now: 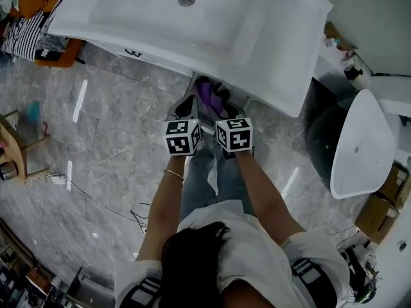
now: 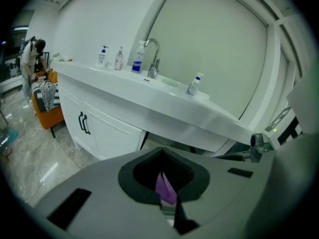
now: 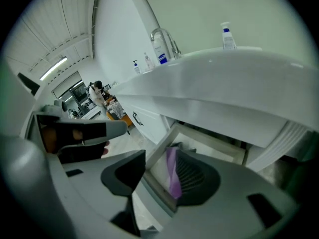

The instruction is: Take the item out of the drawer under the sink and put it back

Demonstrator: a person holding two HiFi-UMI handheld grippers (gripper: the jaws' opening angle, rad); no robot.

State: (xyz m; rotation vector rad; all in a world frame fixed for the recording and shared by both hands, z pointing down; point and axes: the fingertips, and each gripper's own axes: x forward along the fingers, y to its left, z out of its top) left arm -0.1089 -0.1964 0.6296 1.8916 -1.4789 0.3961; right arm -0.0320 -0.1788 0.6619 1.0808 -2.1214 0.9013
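Drawer (image 3: 209, 142) open, purple item (image 3: 173, 176) apparently nearly back inside: left gripper (image 2: 167, 195) pinches it, right gripper (image 3: 159, 177) spread; release, closing remain.

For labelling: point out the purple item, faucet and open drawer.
purple item (image 3: 173, 173), right gripper view, its hanging fold.
faucet (image 2: 154, 68), left gripper view, its lower stem.
drawer (image 3: 159, 147), right gripper view, its side rim.

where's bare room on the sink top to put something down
Bare: the counter right of the basin, down to its front corner. Crowded: the back edge, with bottles beside the faucet, and the drawer, holding the purple item.
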